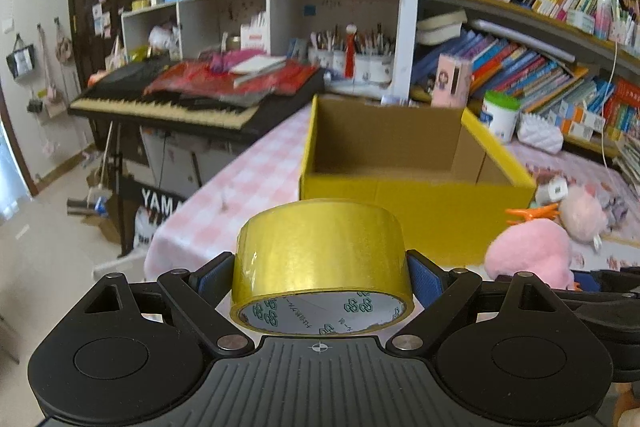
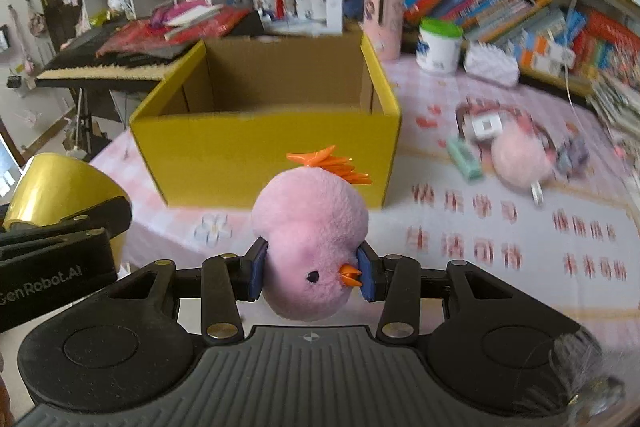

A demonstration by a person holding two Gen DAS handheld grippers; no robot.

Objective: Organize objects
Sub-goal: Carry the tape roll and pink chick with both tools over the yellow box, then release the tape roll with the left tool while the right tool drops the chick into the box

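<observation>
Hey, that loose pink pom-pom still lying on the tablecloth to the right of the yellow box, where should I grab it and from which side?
Probably grip the pink pom-pom across its round middle, coming from above. It is a soft ball that should squash between the pads. A white tag block sits against its far side and a green piece lies to its left, so a level approach would likely catch those.

Soft daylight fills both views, brightest at the far left edge, where it washes out the floor [image 1: 52, 223]. A pale sheen runs across the roll of yellow tape [image 1: 320, 259]. Motion blur smears the keyboard [image 1: 168, 103], the bookshelves [image 1: 540, 39] and the print on the counter's cloth [image 2: 500, 227]. Fisheye distortion bows the shelves and darkens the picture corners. The gripper bodies close to each lens stay sharp.
</observation>
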